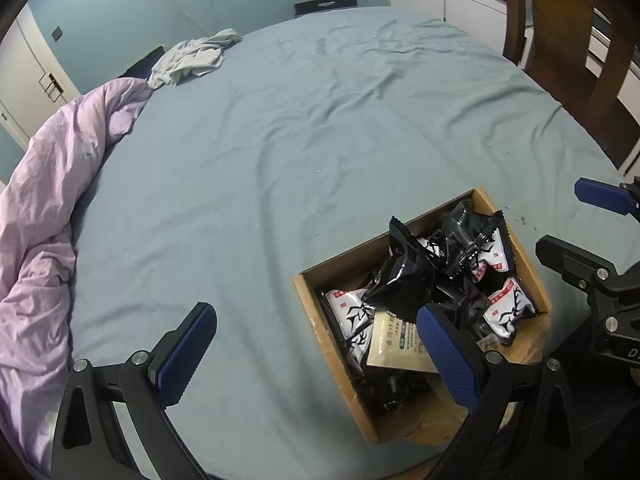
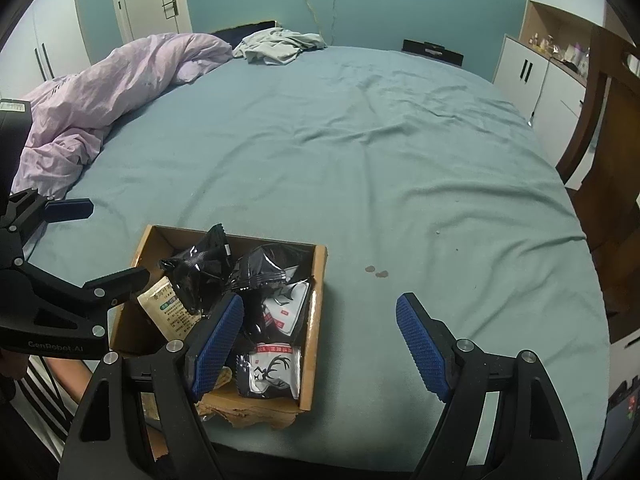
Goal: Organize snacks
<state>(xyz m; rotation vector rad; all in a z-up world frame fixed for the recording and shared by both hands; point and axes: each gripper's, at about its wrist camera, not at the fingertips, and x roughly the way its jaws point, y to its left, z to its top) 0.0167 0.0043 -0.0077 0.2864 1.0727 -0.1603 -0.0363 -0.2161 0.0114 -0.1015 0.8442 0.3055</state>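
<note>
cardboard box (image 2: 318,300) long axis near-to-far | snack packets (image 2: 276,368) jumbled inside

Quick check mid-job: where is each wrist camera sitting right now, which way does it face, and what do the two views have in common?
Left wrist: on the left gripper, above the bed's near edge, facing up the bed; the box sits lower right; its own open fingers show, the right gripper at the right edge.
Right wrist: on the right gripper, facing the same way; the box lies lower left; its own open fingers show, the left gripper at the left edge.
Shared: bed, box, snack packets, purple duvet.
</note>
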